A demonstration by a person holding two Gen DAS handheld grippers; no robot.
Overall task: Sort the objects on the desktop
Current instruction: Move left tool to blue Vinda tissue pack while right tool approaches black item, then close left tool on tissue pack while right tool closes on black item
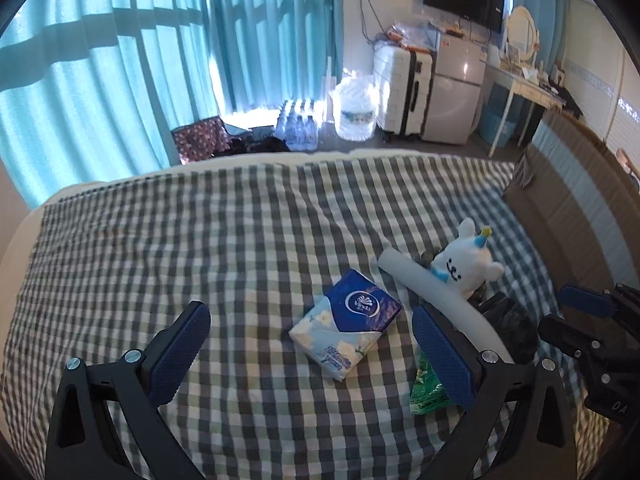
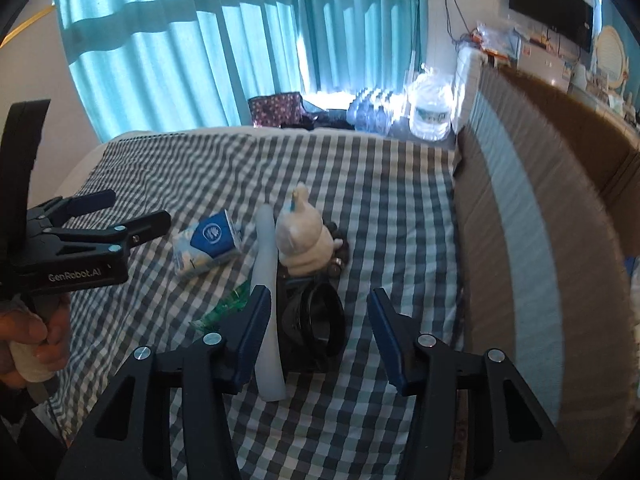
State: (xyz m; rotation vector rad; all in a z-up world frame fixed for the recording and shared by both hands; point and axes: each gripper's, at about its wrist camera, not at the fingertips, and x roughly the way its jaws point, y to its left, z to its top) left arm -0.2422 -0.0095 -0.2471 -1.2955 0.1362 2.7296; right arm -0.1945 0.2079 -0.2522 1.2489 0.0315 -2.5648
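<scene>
I've got the left gripper [image 1: 310, 354] over the checked bed [image 1: 200, 240], jaws spread wide and holding nothing. One tissue pack [image 1: 346, 322] lies between them, a little ahead, flat on the cover. Just past my right-hand jaw: one green wrapper [image 1: 426, 390], partly hidden, and one pale tube [image 1: 424, 280] running off diagonally. One white plush toy [image 1: 466, 264] leans at the tube's far side.

On the right gripper [image 2: 318, 334], jaws also spread, empty. One black ring-shaped thing [image 2: 316, 326] sits between them, nearer the left jaw; I can't tell what it is. The tube [image 2: 267, 300] touches that left jaw's outer side. Toy [image 2: 302, 240] straight ahead, tissue pack [image 2: 208, 242] ahead-left.
</scene>
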